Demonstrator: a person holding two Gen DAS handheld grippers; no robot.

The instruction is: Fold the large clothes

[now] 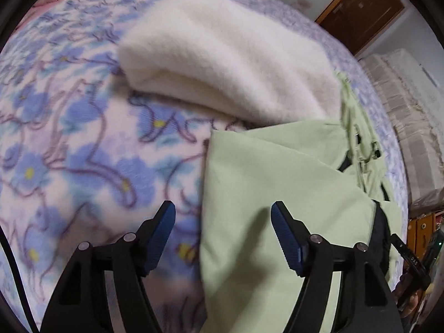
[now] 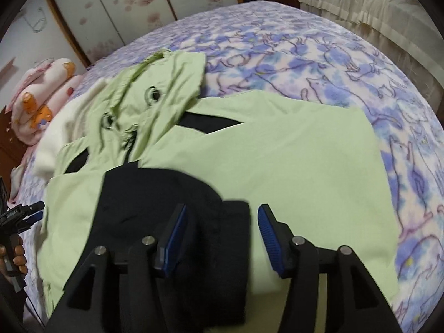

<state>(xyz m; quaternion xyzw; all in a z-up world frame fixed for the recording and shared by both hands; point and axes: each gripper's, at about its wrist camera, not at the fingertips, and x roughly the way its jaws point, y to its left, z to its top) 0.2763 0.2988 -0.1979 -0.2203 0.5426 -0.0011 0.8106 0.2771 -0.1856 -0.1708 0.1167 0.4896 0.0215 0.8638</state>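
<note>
On the bed (image 2: 319, 55) lies a green jacket (image 2: 277, 152), partly folded, beside a white fleece (image 1: 222, 50). Left gripper (image 1: 223, 236) hangs spread over the jacket's edge, holding nothing. Right gripper (image 2: 220, 236) is spread above its black panel (image 2: 155, 202). Next, I judge, each must pinch an edge for another fold.
</note>
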